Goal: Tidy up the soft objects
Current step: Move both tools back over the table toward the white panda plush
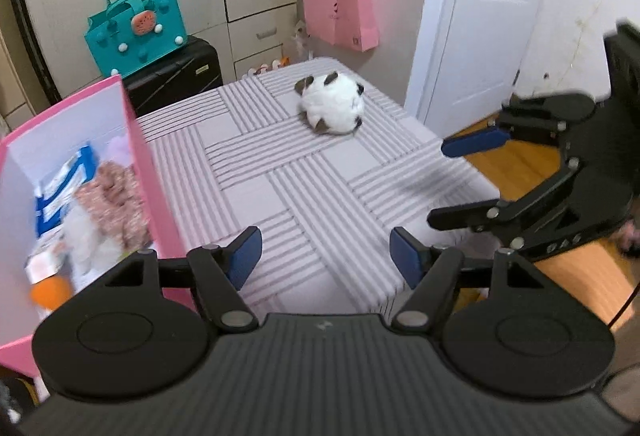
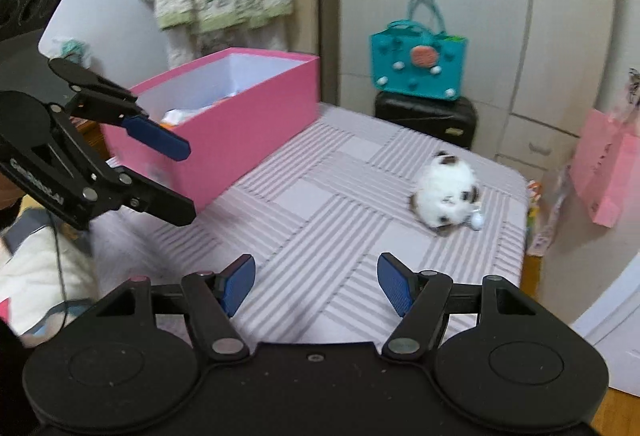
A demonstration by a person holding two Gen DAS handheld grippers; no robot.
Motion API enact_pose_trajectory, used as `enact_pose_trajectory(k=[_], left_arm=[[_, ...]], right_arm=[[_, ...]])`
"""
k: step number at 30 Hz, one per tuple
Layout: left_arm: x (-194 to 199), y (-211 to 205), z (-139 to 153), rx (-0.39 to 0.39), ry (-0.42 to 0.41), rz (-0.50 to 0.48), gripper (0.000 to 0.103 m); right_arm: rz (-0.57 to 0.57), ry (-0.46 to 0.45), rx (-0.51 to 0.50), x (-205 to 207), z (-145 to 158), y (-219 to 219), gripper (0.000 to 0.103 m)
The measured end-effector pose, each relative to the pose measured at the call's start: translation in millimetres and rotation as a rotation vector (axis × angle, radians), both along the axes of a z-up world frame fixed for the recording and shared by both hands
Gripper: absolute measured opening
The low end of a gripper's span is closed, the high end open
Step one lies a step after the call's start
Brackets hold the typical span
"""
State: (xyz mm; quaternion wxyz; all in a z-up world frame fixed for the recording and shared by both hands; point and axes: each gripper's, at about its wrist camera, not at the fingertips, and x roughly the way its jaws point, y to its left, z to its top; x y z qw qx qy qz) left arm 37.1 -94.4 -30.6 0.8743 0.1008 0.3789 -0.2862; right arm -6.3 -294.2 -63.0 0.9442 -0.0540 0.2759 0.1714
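Observation:
A white plush toy with brown patches (image 1: pixel 331 103) lies on the striped table (image 1: pixel 304 195) toward its far side; it also shows in the right wrist view (image 2: pixel 446 193). A pink box (image 1: pixel 140 163) with several soft items inside stands on the table's left; it also shows in the right wrist view (image 2: pixel 240 123). My left gripper (image 1: pixel 326 260) is open and empty above the table's near edge, beside the box. My right gripper (image 2: pixel 316 284) is open and empty above the table's near side. Each gripper shows in the other's view: the right (image 1: pixel 436 181), the left (image 2: pixel 192 181).
A teal handbag (image 1: pixel 136 31) sits on a black suitcase (image 1: pixel 176 75) behind the table. A pink paper bag (image 1: pixel 340 7) hangs on the wall. A white door (image 1: pixel 488 15) stands at the right, wooden floor below. Cupboards line the back wall.

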Motion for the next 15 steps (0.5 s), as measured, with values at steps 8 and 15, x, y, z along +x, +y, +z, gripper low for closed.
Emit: enact_pose_trajectory(k=[8,15], left_arm=[[29.0,-25.8,-12.9,-0.059,-0.038,-0.003,0.074],[53.0,-42.9,-23.3,-0.104,-0.07,0.021,0.086]], right_arm=[[-0.104,-0.07,0.013,25.0,-28.2,-30.4,0.073],[-0.14,-0.102,0.084,59.3,-41.7,-50.9,0.081]])
